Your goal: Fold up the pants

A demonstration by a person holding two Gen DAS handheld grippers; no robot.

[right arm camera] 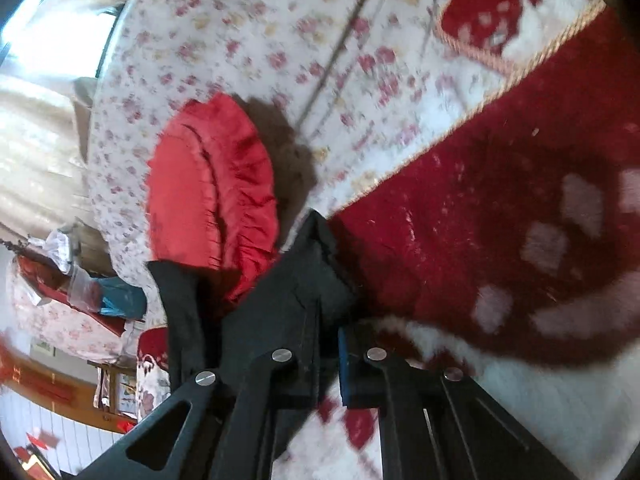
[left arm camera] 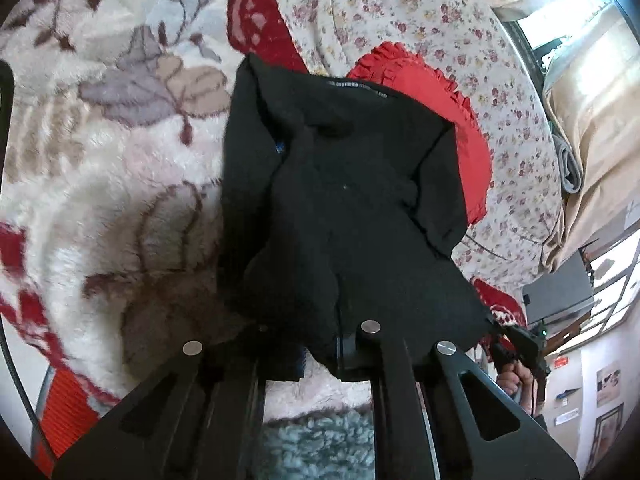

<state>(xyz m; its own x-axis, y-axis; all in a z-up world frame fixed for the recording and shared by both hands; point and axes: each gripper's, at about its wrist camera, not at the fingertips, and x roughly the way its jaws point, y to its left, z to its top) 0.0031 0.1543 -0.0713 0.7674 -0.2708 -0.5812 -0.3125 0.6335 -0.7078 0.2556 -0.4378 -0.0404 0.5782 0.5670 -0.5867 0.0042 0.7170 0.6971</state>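
From the left wrist camera, the black pants lie spread over a bed, reaching from the gripper away toward a red frilled cushion, whose near side they cover. A waistband label strip shows at the far edge of the cloth. The left gripper has its fingers clenched on the near edge of the pants, with the fabric bunched between them and draped over their tips. To the left of the pants lies a fluffy blanket printed with grey and brown leaves and red patches; beyond the cushion stretches a small-flowered sheet. At the right edge, a hand holds the handle of the other tool, which meets the right corner of the pants. A teal shaggy cloth shows below, between the gripper arms.

From the right wrist camera, the right gripper is closed on a fold of the black pants, which rises in a peak ahead of the fingers and hangs down on the left side. The red frilled cushion sits just behind that fold on the flowered sheet. A red plush blanket with white patches and a gold cord edge fills the right side. The picture is somewhat blurred.
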